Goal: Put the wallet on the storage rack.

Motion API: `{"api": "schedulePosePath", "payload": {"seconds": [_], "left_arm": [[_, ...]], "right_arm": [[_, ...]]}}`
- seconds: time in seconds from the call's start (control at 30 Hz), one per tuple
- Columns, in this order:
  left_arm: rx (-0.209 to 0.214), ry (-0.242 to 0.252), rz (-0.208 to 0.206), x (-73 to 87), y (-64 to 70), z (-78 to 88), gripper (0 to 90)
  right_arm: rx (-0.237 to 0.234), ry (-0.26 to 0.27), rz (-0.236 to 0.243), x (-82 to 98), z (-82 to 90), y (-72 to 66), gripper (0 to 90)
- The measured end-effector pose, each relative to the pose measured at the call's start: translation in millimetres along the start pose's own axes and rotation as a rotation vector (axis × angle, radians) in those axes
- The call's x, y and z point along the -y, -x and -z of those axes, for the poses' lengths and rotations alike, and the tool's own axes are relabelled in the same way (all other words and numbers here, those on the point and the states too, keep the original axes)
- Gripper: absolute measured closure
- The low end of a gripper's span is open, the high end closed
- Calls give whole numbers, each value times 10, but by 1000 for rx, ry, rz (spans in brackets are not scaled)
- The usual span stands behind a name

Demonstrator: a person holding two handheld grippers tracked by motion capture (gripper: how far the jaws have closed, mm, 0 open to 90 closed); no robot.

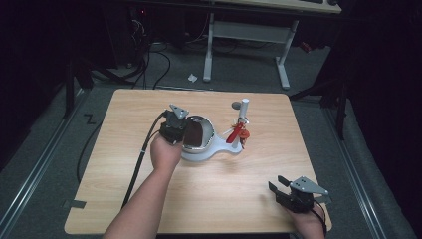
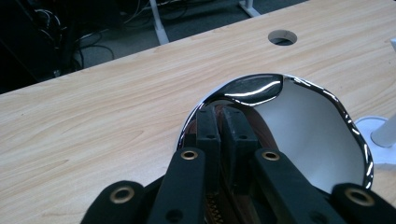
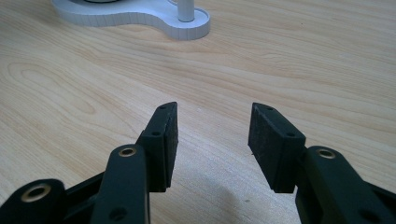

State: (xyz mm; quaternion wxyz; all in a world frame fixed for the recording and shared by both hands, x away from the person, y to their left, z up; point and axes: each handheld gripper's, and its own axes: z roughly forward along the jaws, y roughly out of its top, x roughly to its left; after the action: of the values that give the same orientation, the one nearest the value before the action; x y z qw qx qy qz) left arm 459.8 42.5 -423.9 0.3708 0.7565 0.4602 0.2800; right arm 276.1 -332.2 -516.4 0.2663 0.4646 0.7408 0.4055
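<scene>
Gripping the rim of the chrome bowl [image 2: 280, 116], the left tongs [image 2: 227, 140] are clamped shut on its near edge while it sits tilted on the white stand [image 1: 219, 149] mid-desk [image 1: 124, 149]. The right tongs [image 3: 212, 140] rest open and empty near the front right corner. Next, I judge, comes lifting the bowl clear without snagging the stand's post [image 1: 243, 112].

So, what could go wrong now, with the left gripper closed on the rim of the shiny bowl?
1. The left gripper pinches only the thin, slick rim of the chrome bowl; it may slip or tilt when lifted.
2. The bowl sits on the white stand near its post; swinging it could knock the red piece.
</scene>
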Motion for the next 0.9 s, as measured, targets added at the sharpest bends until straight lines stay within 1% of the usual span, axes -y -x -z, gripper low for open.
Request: {"api": "schedulePosePath", "payload": {"seconds": [0.13,0.17,0.23,0.3,0.33,0.4,0.47,0.5,0.53,0.57,0.63,0.67,0.7,0.73,0.77,0.8,0.87,0.9], "left_arm": [[1,13,11,-9,1,-14,829],[1,13,11,-9,1,-14,799],[9,16,28,-2,-15,-29,737],[13,24,33,3,-25,-19,685],[13,32,36,6,-33,-10,664],[15,38,40,8,-44,3,624],[22,53,50,14,-69,32,594],[25,67,52,20,-93,65,575],[25,67,52,20,-93,65,559],[24,82,50,27,-119,107,549],[29,89,54,31,-135,129,528],[36,107,55,37,-163,178,517],[36,107,55,37,-163,178,509],[39,125,53,44,-188,235,500],[39,125,53,44,-188,235,494],[48,128,52,47,-207,270,494],[49,137,45,52,-230,323,472],[60,149,45,57,-261,390,455]], "right_arm": [[-1,0,3,1,6,-4,530],[-2,2,3,0,7,-6,530],[-2,3,4,-1,8,-10,530],[-1,-1,-5,-1,10,-17,530],[-3,3,7,-3,5,-11,530],[-3,3,5,-3,4,-12,530],[-4,2,8,-1,-5,-11,530],[-4,0,11,-1,-8,-11,529],[-4,-1,9,0,-9,-13,529],[-4,-2,8,0,-10,-13,530],[-4,-2,8,0,-10,-13,529],[-3,-2,8,0,-9,-12,529],[-3,-2,8,0,-9,-12,529],[-2,-4,6,2,-11,-11,529],[-2,-4,6,2,-11,-11,529],[-2,-4,7,2,-13,-10,529],[-1,-5,7,2,-15,-11,529],[0,-7,8,2,-15,-15,529]]}}
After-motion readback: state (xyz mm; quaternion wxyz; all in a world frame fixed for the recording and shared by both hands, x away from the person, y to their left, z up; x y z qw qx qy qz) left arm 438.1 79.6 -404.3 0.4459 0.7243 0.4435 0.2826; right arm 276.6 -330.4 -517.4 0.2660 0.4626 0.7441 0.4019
